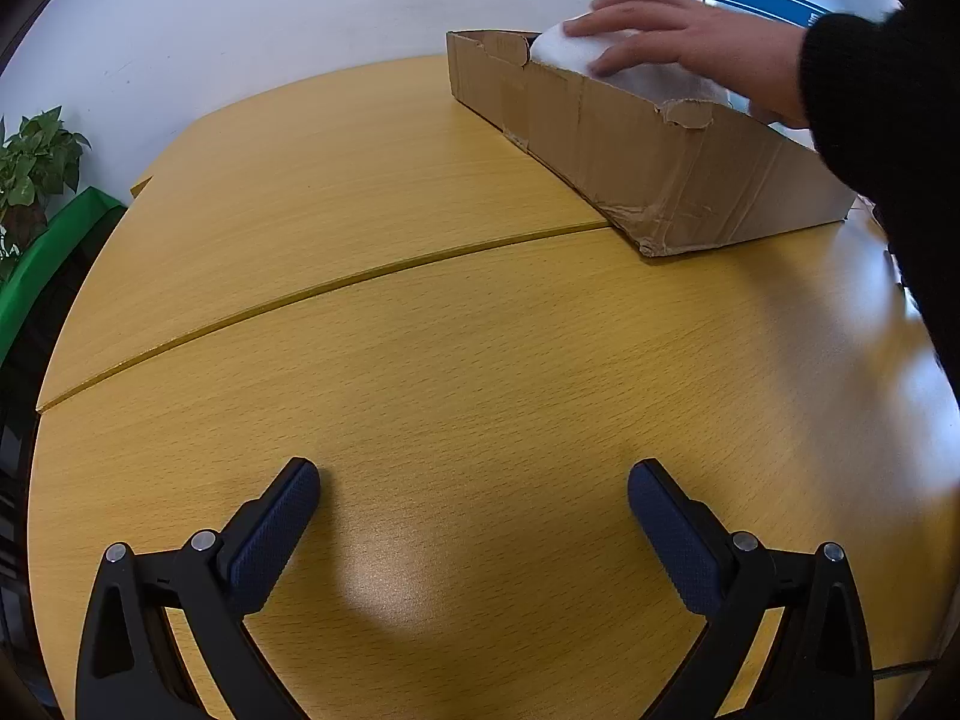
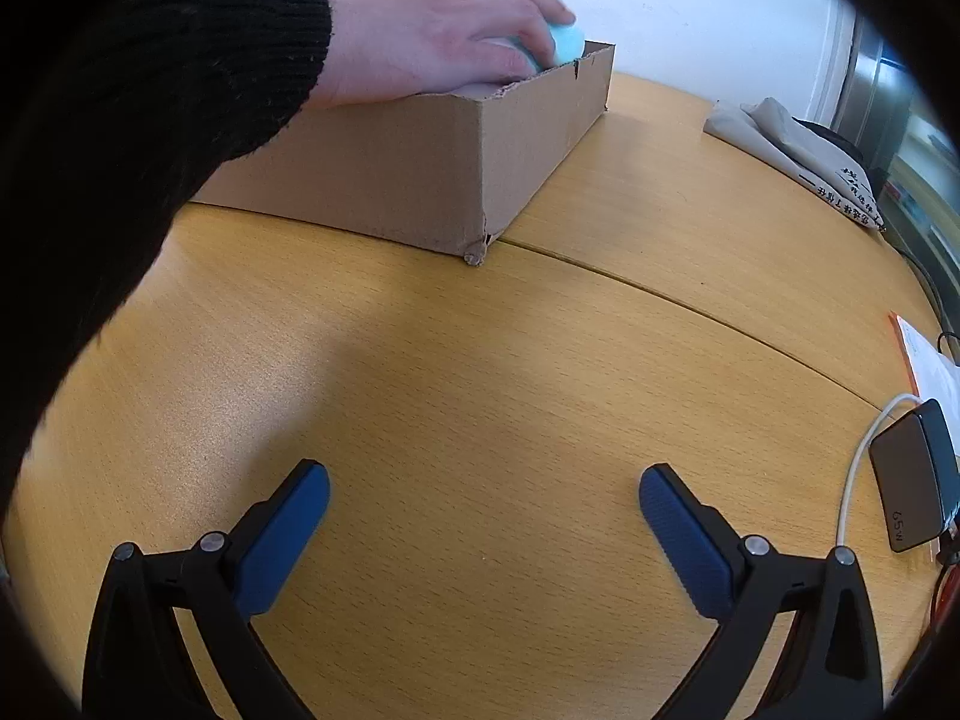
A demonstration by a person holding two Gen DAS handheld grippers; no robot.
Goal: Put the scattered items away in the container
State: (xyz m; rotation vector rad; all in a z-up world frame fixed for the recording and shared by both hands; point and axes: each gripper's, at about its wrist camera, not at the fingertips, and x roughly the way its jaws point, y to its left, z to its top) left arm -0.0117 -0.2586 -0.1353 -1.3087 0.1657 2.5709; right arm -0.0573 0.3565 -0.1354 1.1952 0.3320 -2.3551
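My left gripper point(image 1: 474, 480) and my right gripper point(image 2: 485, 483) both sit low over the wooden table point(image 1: 456, 372), fingers wide apart, holding nothing. Ahead of them stands the cardboard box point(image 1: 648, 162). A bare hand point(image 1: 678, 39) in a black sleeve point(image 2: 138, 96) reaches over it and presses on a white soft thing point(image 1: 576, 48). Only my right view shows it light blue point(image 2: 567, 39), plus a charger point(image 2: 915, 474) and grey bag point(image 2: 786, 138) off right. Only the left shows a plant point(image 1: 36, 162).

Cardboard box point(image 1: 630, 138): interior is lying hidden behind its walls. A bare hand point(image 2: 432, 30) is blurring and covering a pale object point(image 1: 600, 54); identity indeterminable. Black sleeve point(image 2: 120, 120) is running off-frame.
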